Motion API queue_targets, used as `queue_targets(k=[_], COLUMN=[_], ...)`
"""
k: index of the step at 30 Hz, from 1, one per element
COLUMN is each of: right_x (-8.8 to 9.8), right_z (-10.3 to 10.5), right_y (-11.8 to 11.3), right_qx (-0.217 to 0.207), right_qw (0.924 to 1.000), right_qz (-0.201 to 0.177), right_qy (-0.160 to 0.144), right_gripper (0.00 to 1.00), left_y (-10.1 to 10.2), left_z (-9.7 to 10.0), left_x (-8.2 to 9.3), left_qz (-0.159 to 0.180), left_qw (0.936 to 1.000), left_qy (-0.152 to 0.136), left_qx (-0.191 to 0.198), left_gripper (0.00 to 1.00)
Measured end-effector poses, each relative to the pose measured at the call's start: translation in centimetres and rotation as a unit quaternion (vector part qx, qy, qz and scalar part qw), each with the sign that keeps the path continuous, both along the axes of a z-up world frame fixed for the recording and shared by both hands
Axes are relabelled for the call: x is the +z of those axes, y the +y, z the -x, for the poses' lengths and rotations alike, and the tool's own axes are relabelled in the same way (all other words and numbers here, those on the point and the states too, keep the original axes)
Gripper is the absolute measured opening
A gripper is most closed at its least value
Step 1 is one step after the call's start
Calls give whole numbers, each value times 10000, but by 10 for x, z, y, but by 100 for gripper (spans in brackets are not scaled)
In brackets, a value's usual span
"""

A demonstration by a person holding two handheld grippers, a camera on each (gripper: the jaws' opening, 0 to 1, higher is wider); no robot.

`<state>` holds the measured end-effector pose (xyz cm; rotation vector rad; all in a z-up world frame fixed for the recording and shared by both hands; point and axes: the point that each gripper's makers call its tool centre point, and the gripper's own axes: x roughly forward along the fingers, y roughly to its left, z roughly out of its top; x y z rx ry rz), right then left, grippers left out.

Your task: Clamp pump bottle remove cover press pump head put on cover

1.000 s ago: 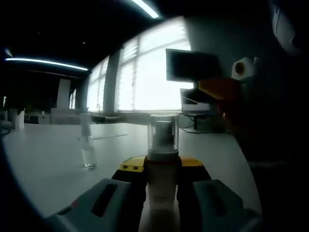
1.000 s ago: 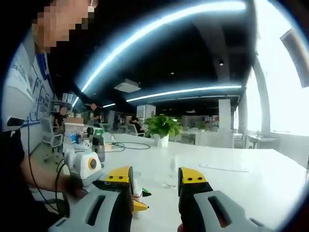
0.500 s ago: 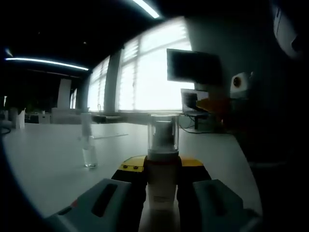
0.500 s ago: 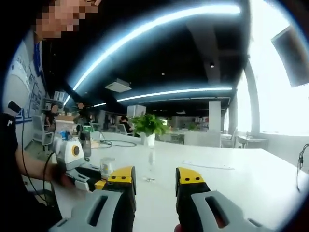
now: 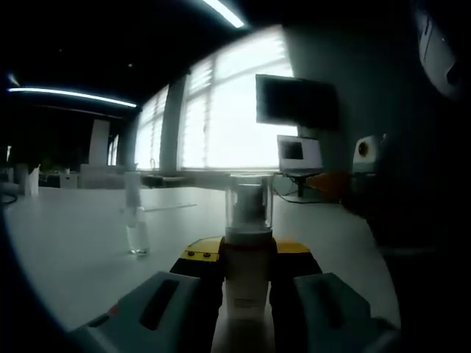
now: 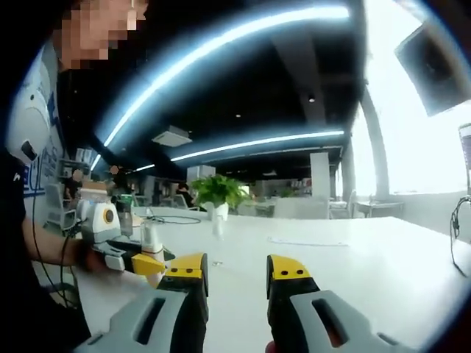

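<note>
My left tool (image 5: 246,283) is clamped on the pump bottle (image 5: 246,276), which stands upright between its jaws, long axis vertical, clear cover (image 5: 249,200) on top. The left gripper view also takes in a small clear bottle (image 5: 135,220) standing apart on the white worktop (image 5: 66,243). The right gripper view shows my right tool (image 6: 235,276) parted, holding nothing, above the worktop, and off to its left my left tool with the bottle, well apart from the right.
</note>
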<state>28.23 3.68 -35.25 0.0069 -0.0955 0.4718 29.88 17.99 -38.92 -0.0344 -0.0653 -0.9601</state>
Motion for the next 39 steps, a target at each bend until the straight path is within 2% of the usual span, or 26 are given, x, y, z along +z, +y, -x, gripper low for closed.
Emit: queue_targets(k=[7,16,39], right_x=[-22,-35,-40], right_z=[-9,-11,-13], right_y=[-8,-9,-11], right_qx=[-12,95,48], right_qw=[9997,9999,9999], right_qz=[224,38,108], right_qy=[140,112,91], right_gripper=[26,26,22], left_y=[1,0,3], left_z=[-1,-1,-5], left_x=[0,0,-1], left_qz=[1,7,-2], left_qw=[10000,10000,9999], left_qy=[12,24,44], left_qx=[33,32,122], left_gripper=[14,14,14])
